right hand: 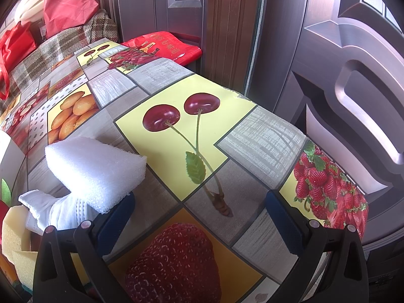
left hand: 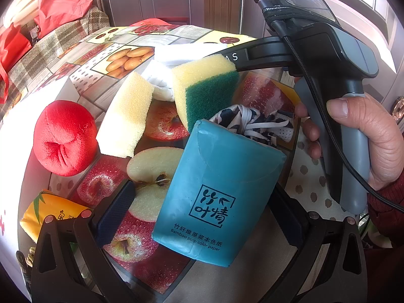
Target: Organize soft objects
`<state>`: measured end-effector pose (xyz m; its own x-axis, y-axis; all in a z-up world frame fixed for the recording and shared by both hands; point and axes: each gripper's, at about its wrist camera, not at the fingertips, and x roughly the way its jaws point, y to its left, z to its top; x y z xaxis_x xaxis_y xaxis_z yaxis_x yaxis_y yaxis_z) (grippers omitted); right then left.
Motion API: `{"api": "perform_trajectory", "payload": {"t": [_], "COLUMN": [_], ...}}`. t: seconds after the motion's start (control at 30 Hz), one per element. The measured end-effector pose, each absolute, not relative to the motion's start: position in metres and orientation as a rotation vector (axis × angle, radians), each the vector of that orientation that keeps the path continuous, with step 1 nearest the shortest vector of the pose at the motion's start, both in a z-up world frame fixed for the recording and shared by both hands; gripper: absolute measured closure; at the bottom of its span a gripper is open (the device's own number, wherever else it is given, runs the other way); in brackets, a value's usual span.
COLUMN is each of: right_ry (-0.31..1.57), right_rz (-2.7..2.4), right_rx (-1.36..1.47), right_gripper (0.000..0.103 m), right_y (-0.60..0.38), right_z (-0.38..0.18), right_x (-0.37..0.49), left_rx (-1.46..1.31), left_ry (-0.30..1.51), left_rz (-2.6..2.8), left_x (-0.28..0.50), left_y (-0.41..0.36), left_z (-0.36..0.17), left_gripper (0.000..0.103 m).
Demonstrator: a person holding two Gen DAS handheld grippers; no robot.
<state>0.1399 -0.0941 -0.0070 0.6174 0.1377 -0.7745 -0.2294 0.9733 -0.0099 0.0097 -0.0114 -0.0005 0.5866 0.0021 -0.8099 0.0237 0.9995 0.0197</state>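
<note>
The teal tissue pack [left hand: 217, 197] is lying tilted between the spread fingers of the left gripper [left hand: 202, 214]. Its face is showing a square logo of Chinese characters, a line of Chinese text and, under that, "Bamboo pulp color paper". Whether either pad is touching the pack cannot be told; the jaws are standing wide.

Behind the pack a black-and-white patterned cloth [left hand: 255, 121] is bunching against its top edge. A yellow sponge with a green scouring side [left hand: 204, 88] is standing just beyond, beside a plain yellow sponge [left hand: 126, 116], with a white glove [left hand: 161, 83] between and behind them. A red plush ball [left hand: 64, 139] is sitting to the left, apart from the sponges, and an orange tissue pack [left hand: 50, 214] with partly hidden print is lying near the left finger.

The right gripper [right hand: 199, 224] is hovering with its fingers wide apart over the fruit-printed tablecloth [right hand: 252, 136] — nothing between them. In the left view a hand [left hand: 366, 136] is gripping its handle, and the letters "AS" are showing on its arm.

A white foam block [right hand: 96, 171] is touching the right gripper's left finger. To the right the cloth is lying bare up to the table's edge, with a dark panelled door [right hand: 341, 75] just past it.
</note>
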Motion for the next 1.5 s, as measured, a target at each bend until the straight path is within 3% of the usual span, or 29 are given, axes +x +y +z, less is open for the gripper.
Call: {"api": "perform_trajectory", "payload": {"t": [1.5], "right_ry": [0.868], "right_rz": [0.241], "right_rx": [-0.055], "right_gripper": [0.0], "right_y": [-0.0999], "right_z": [-0.0048], "right_x": [0.1361], "left_rx": [0.029], "left_ry": [0.944], "left_rz": [-0.013], "left_x": [0.0096], "left_y": [-0.0114], "left_z": [-0.0006], "left_gripper": [0.001]}}
